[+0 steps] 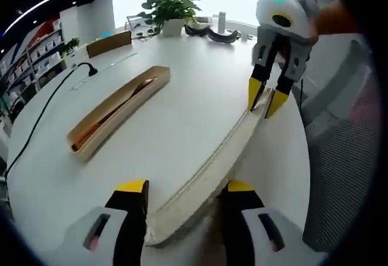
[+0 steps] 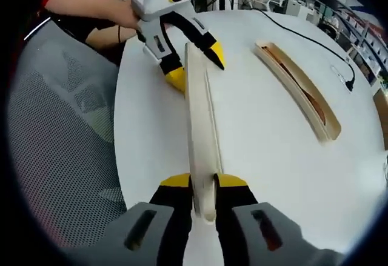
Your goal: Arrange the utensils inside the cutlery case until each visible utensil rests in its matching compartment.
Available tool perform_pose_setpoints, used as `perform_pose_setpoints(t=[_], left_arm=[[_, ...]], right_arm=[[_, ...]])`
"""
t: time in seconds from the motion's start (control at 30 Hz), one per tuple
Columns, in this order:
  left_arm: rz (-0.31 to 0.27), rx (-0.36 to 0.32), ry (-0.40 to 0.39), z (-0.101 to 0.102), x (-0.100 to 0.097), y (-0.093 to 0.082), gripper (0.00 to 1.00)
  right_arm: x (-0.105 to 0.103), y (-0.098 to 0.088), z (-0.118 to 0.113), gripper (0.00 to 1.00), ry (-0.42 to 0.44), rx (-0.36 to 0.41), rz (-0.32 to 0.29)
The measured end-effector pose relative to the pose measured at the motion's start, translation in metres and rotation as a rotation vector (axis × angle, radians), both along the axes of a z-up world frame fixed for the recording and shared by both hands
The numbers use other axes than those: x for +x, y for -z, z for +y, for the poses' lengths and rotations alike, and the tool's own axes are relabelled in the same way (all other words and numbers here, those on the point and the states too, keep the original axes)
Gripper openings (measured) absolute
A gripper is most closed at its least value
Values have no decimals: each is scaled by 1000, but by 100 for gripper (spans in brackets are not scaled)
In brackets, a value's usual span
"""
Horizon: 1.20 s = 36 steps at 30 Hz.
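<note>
On the white round table (image 1: 182,66), lower centre of the left gripper view, a long pale lid-like case piece (image 1: 206,172) runs diagonally from bottom centre up to the right. Left gripper (image 1: 185,196) sits at its near end, black jaws with yellow tips on either side of it, spread wide; can't tell if they touch it. Right gripper (image 1: 267,99) is at upper right, yellow tips pinching the far end of that piece, a hand behind it. Left of centre lies the open wooden cutlery case (image 1: 118,109), well apart from the pale piece, with a copper-coloured utensil (image 1: 112,116) lying inside along its length. Potted plant (image 1: 171,8) at top centre, black cable (image 1: 45,111) at left edge. Right gripper view: right gripper (image 2: 203,184) at bottom centre, jaws clamped tight on the pale piece (image 2: 203,120); left gripper (image 2: 194,63) at top straddles its other end, jaws apart. Wooden case (image 2: 300,90) at right, mesh chair (image 2: 60,133) at left.
</note>
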<state>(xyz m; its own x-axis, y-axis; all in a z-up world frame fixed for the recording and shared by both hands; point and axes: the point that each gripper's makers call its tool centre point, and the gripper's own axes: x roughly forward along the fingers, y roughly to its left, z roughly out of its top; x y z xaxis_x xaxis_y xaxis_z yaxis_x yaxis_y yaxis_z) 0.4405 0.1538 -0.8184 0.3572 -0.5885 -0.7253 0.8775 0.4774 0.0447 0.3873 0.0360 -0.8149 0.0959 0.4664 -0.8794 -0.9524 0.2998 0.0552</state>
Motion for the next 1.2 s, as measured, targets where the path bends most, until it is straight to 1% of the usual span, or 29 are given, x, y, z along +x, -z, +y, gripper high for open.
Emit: perform_pose_setpoints(t=[0.03,0.07,0.1,0.13,0.17,0.23,0.27,0.3,0.33,0.4,0.43,0.47,0.5,0.6,0.63,0.67,0.7,0.73,0.8,0.83,0.87,0.9,0.93,0.97,1.0,1.03,1.1,1.13,1.2], left_arm=[[-20,8,11,-1,2,-1,53],[-73,26,32,-2,7,-5,56],[-81,32,39,-3,5,-5,59],[-87,32,43,-5,4,-6,62],[-89,33,48,-6,4,-6,63],[-122,49,82,-8,6,-6,65],[-158,61,108,-9,7,-9,66],[-178,73,133,-10,6,-9,65],[-249,98,186,-12,5,-14,65],[-316,126,235,-13,3,-18,66],[-300,135,246,-13,-1,-16,66],[-297,129,254,-13,-5,-15,66],[-292,128,259,-13,-7,-15,66],[-297,130,266,-12,-10,-17,65],[-302,127,268,-12,-10,-18,64],[-304,125,270,-12,-14,-22,60],[-350,139,301,-13,-14,-29,55],[-384,135,331,-15,-19,-34,52],[-398,145,343,-13,-24,-37,55],[-396,145,345,-13,-25,-38,55],[-397,142,348,-12,-27,-41,54],[-395,138,351,-12,-28,-42,54],[-403,141,359,-11,-29,-43,54],[-414,147,367,-11,-29,-45,53],[-416,148,371,-11,-29,-46,53],[-411,138,389,-13,-32,-49,53],[-411,149,407,-13,-35,-50,49],[-404,164,416,-12,-36,-50,46],[-411,161,420,-12,-37,-54,45]], right_arm=[[2,-1,0,4,-4,-1,-4],[0,-5,5,2,-88,10,3],[-4,-2,1,1,-57,-23,31],[-1,-2,2,1,-70,-20,14],[0,-2,2,1,-76,-22,17],[-1,-2,2,1,-57,1,72],[-4,-3,2,1,-68,18,107],[-6,-4,2,1,-62,22,142],[-10,-6,2,1,-43,37,195],[-10,-13,1,1,-14,55,258],[-7,-16,1,0,-22,65,251],[-10,-22,3,0,-17,88,283],[-11,-28,5,0,16,110,340],[-15,-40,3,0,23,120,438],[-16,-45,3,0,58,124,505],[-18,-49,4,0,93,127,545],[-20,-55,5,0,130,148,615],[-24,-60,6,0,145,159,674],[-23,-65,6,0,117,190,679],[-29,-69,5,0,116,192,733],[-32,-73,6,0,107,202,756],[-34,-73,6,0,97,203,755],[-37,-76,5,0,92,198,782],[-44,-82,6,0,111,195,853],[-44,-85,10,0,93,219,853],[-45,-86,10,0,92,222,859],[-50,-95,12,0,112,223,939],[-47,-94,13,0,118,232,924],[-47,-95,13,0,136,228,955]])
